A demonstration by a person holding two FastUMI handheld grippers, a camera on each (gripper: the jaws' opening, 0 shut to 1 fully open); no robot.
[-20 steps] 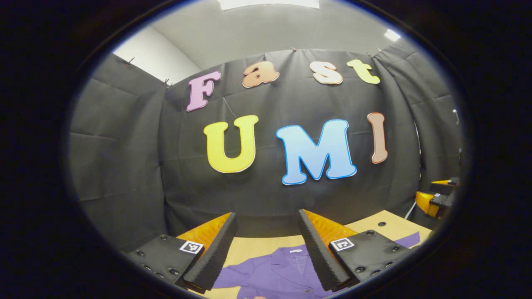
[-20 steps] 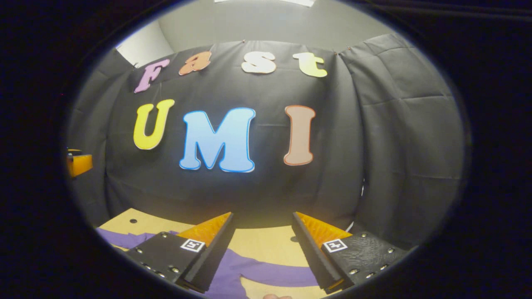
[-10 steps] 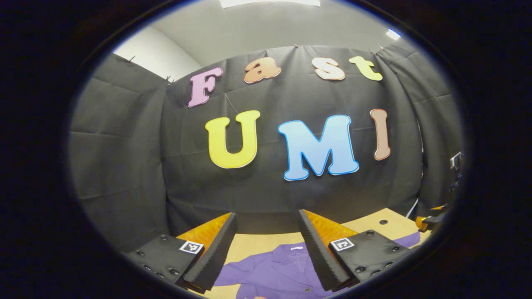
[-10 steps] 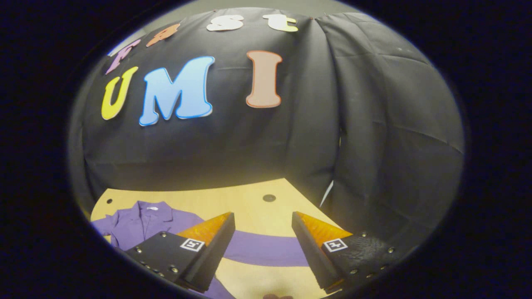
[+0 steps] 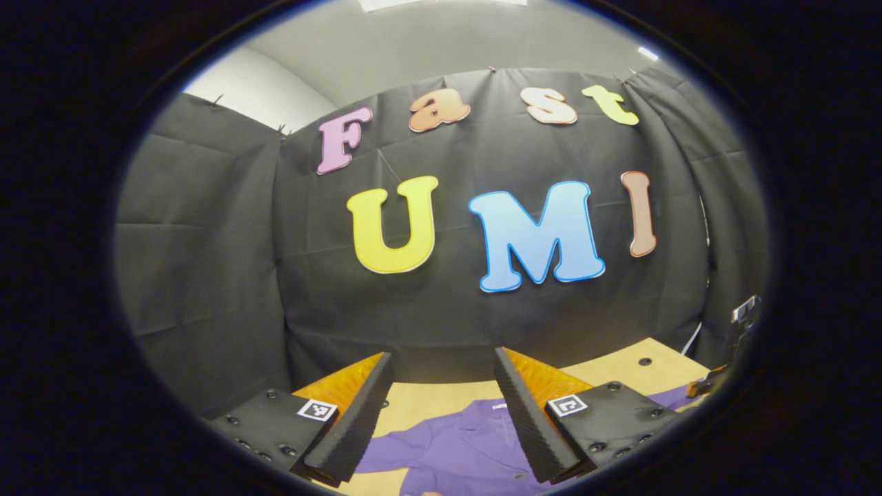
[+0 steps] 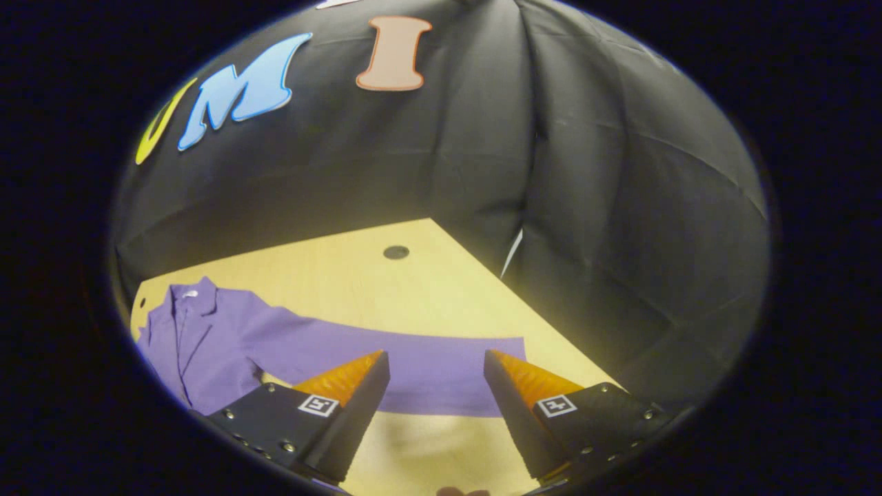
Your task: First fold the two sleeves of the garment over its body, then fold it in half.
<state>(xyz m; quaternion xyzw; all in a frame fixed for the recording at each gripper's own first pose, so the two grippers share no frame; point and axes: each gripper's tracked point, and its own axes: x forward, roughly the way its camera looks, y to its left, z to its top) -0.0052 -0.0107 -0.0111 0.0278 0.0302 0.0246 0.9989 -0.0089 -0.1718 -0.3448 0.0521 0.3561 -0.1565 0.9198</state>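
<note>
**Both grippers spread above unfolded garment**

Right gripper view: the right gripper (image 6: 436,365) sits at the bottom centre of the frame, its fingers set wide apart with nothing between them. Beyond the fingertips a purple garment (image 6: 207,344) lies flat on a light wooden table (image 6: 386,289). Its collar is at the left edge of the frame; one sleeve (image 6: 427,372) stretches straight out to the right, crossing behind the gap between the fingers. A small dark hole (image 6: 396,252) marks the tabletop near the upper centre. Black cloth wall (image 6: 620,207) fills the upper and right parts.

Left gripper view: the left gripper (image 5: 441,365) is at the bottom centre, fingers likewise spread wide and empty. The garment's collar and front (image 5: 462,448) show low in the frame between the fingers, resting on the table (image 5: 620,368). At the far right edge, part of the other gripper (image 5: 710,386) is visible; its state cannot be judged there.
</note>
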